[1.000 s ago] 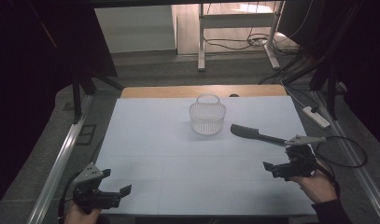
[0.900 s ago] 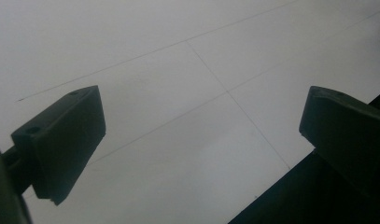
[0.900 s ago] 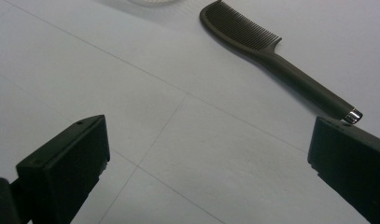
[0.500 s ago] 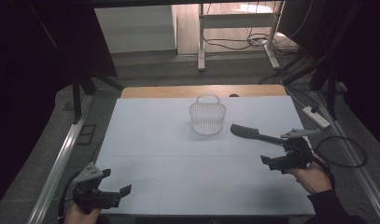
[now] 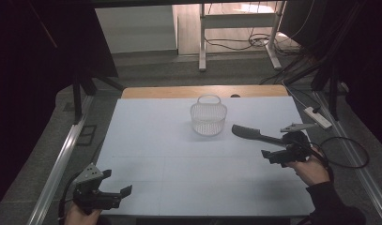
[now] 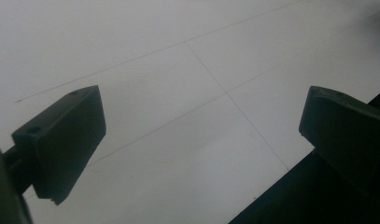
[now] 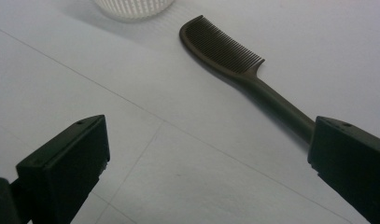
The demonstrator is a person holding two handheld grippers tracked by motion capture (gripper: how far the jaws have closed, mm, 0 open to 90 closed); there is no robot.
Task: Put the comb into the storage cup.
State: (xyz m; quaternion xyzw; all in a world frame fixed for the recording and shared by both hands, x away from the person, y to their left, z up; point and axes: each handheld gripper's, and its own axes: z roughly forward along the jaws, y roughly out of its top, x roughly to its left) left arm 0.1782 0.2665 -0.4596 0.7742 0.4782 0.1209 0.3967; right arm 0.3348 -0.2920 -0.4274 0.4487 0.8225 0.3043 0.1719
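We are holding our right hand-held gripper (image 5: 273, 154) wide open just near of the dark comb (image 5: 254, 135), lying flat right of the white basket (image 5: 208, 118), likely lining up on its handle, while our left hand-held gripper (image 5: 118, 194) is idling open at the near-left surface (image 5: 156, 140) corner.

Dim room: grey floor (image 5: 151, 70), white metal stand (image 5: 235, 28), dark panels at the sides.

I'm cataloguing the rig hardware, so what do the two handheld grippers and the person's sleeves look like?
Both are black. The left gripper carries a grey three-cornered plate on top, and so does the right gripper. Each has two blocky black jaws with small screw holes in the pads. A black cable loops from the right one across the table. The right sleeve is dark.
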